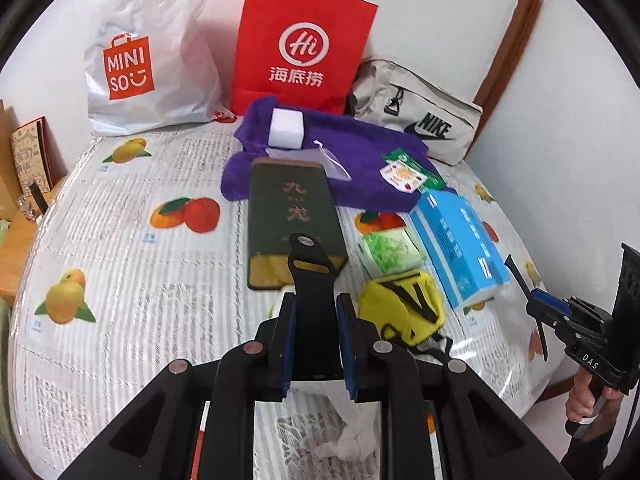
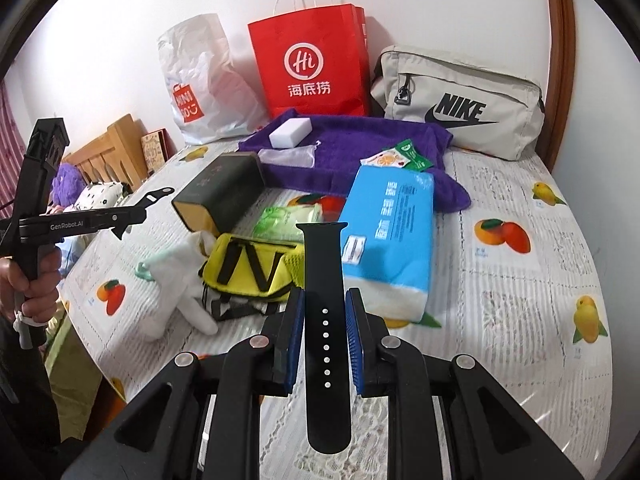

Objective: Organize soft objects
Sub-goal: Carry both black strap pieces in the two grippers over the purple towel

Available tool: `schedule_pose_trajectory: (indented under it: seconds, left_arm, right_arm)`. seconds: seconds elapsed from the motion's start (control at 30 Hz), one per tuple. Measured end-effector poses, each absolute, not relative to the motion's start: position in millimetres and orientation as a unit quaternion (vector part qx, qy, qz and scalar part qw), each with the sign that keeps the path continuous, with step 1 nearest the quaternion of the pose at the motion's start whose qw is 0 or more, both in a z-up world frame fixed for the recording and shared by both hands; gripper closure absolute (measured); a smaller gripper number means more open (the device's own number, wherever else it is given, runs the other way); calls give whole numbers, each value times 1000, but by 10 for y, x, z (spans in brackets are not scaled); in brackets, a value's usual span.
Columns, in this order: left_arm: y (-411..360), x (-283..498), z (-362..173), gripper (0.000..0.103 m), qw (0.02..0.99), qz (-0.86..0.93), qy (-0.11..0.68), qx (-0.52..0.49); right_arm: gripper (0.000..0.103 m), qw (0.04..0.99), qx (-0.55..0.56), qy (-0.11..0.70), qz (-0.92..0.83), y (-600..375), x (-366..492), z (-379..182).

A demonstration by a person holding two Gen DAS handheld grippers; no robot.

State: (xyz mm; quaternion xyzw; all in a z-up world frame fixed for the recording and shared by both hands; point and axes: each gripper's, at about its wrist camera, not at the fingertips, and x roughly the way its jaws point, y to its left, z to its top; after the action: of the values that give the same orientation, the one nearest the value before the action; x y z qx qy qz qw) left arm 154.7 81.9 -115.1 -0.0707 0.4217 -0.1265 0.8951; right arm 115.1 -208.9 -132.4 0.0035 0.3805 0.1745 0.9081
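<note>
A fruit-print cloth (image 2: 520, 200) covers the desk under a white wall. My right gripper (image 2: 325, 320) clamps the holed half of a black watch strap (image 2: 324, 280) between its fingers; my left gripper (image 1: 315, 316) pinches the strap's buckle half (image 1: 308, 272), both above the yellow pouch (image 2: 248, 268) and beside the blue tissue pack (image 2: 392, 232).

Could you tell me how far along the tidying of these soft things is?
Little looks sorted yet. In hand: the left tongs and right tongs each grip a black watch strap half. Left: the yellow pouch, white glove, tissue pack and purple towel lie scattered on the table.
</note>
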Motion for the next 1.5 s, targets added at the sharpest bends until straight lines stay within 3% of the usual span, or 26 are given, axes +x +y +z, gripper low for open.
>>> schedule_pose_trajectory:
  seconds: [0.87,1.5]
  left_arm:
    - [721,2616,-793,84,897,-129,418,-59]
    - [797,3587,-960,84,883,-98,449,-100]
  right_arm:
    - [82,913,13,363,186,-2129,2455,-998]
    - [82,908,-9,387,160,-2213,3600,-1149]
